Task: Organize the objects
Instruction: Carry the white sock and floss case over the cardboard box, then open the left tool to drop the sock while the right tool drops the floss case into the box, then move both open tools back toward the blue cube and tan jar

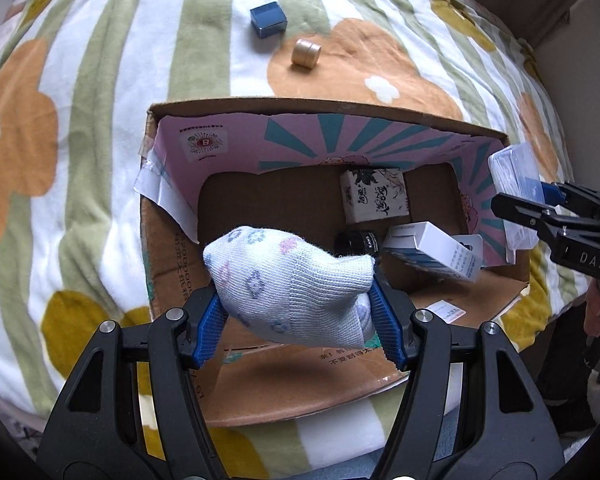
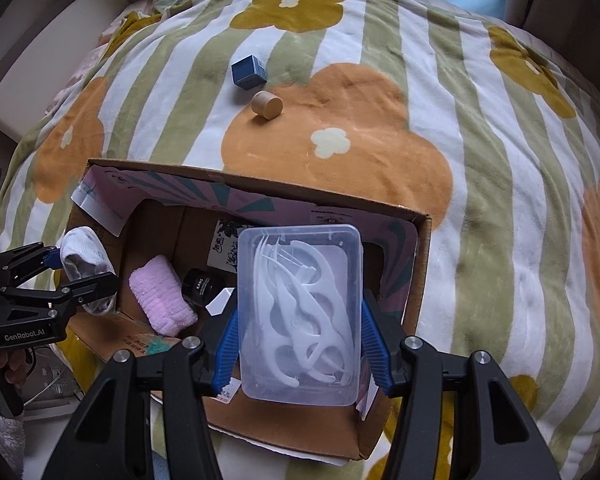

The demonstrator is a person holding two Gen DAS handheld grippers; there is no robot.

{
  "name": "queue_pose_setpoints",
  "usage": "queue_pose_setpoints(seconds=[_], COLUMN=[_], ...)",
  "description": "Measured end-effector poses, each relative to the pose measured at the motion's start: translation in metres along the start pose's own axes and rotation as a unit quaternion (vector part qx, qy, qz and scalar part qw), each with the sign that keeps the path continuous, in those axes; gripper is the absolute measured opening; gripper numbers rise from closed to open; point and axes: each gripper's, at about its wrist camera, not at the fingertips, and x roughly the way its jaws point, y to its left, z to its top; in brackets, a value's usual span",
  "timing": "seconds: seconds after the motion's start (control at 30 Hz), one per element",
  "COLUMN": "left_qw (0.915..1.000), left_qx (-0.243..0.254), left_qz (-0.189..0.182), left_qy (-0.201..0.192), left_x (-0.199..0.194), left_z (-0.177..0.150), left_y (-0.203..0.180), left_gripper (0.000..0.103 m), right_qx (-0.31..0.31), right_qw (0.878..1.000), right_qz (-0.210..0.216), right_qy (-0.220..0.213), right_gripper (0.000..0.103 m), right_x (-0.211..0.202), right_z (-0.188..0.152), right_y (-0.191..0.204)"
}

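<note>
**Both grippers loaded over the open cardboard box**

My left gripper (image 1: 300, 320) is clenched on a rolled sock (image 1: 288, 280), its blue pads (image 1: 210, 330) pressing into either side of the bundle. The sock is pale knit, white with faint blue and pink flower rings, bulging forward past my fingertips and pinched narrow where the pads grip it. It hangs above the near left part of the cardboard box (image 1: 168, 248).

My right gripper (image 2: 300, 344) is clamped on a clear plastic case (image 2: 300, 312), gripped on its two long sides near the end closest to me. The case is a rounded rectangle, see-through and slightly frosted, packed with white floss picks (image 2: 304, 312) lying in a tangle. It sits above the right half of the box, its far end reaching toward the far wall.

Beneath and ahead of my tools, the box floor holds a white carton with black brush lettering (image 1: 374, 196), a small black jar (image 1: 358, 242), a white and blue packet (image 1: 434, 252) lying tilted just right of the jar, and a fluffy pink roll (image 2: 162, 300) to the jar's left. The inner flaps are pink with teal rays.

Beyond the box's far wall, on the striped flower blanket (image 2: 480, 160), a blue cube box (image 1: 268, 20) and a tan round tin (image 1: 306, 53) lie close together, well apart from both grippers.
</note>
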Motion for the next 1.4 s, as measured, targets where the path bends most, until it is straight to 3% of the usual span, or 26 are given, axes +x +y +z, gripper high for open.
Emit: queue_pose_setpoints(seconds=[0.13,0.17,0.23,0.27,0.3,0.4,0.6,1.07,1.4], left_qw=[1.0,1.0,0.9999,0.9999,0.9999,1.0,0.9999,0.9999,0.9992], left_qx=[0.005,0.001,-0.006,-0.007,-0.006,0.002,0.006,-0.006,0.011], left_qz=[0.007,0.0,-0.008,-0.011,-0.012,-0.003,0.002,0.003,0.007], left_qy=[0.001,0.001,-0.002,-0.007,-0.011,-0.009,-0.009,-0.011,-0.039], left_x=[0.0,-0.001,-0.002,-0.004,-0.006,-0.008,-0.013,-0.02,-0.047], left_z=[0.001,0.001,0.001,0.002,0.001,0.001,-0.001,0.0,0.036], left_y=[-0.001,-0.001,0.0,0.0,-0.001,-0.003,-0.002,0.009,0.016], left_gripper=[0.065,0.07,0.088,0.098,0.1,0.1,0.1,0.1,0.1], right_qx=[0.0,0.0,0.001,0.003,0.005,0.009,0.032,-0.003,-0.033], right_qw=[1.0,1.0,1.0,1.0,1.0,1.0,0.999,0.999,0.999], right_qz=[0.008,0.007,0.012,0.015,0.017,0.022,0.039,0.039,0.035], right_qy=[0.004,0.003,0.004,0.008,0.01,0.003,0.004,0.002,-0.022], right_gripper=[0.05,0.051,0.053,0.063,0.076,0.086,0.086,0.086,0.086], right_x=[0.001,0.001,0.002,0.003,0.004,0.002,0.0,-0.002,-0.017], right_z=[0.003,0.003,0.004,0.004,0.004,0.003,0.0,0.005,0.029], right_y=[0.001,0.001,0.002,0.002,0.002,0.0,-0.007,0.004,0.01])
